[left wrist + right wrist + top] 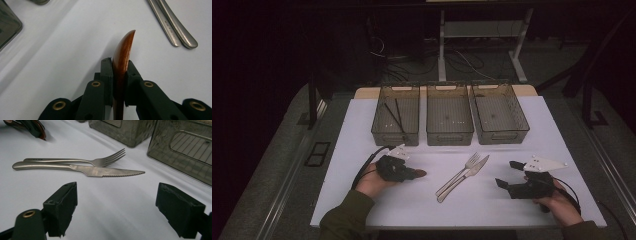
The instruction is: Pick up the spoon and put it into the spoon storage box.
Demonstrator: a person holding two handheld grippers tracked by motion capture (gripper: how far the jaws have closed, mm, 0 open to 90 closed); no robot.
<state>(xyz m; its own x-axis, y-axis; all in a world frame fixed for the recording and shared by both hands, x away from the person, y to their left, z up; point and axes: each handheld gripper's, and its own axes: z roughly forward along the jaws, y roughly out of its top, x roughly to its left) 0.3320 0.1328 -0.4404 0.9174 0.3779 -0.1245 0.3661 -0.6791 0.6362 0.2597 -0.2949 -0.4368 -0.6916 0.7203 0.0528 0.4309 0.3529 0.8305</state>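
Wooden spoon, perhaps, pinched by left gripper fingers; fork and knife nearby.

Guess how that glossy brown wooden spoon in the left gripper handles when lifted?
Probably stiff: the glossy brown wooden spoon holds its curve. The polished finish may slip between the left gripper pads. Clamped edge-on, it could twist.

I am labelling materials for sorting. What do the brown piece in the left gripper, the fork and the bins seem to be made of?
Brown piece: probably polished wood, reddish-brown, glossy, faint grain. Fork: likely brushed stainless steel, grey with a dull sheen. Bins: apparently smoky translucent plastic, since the ribbed floor shows through the walls.
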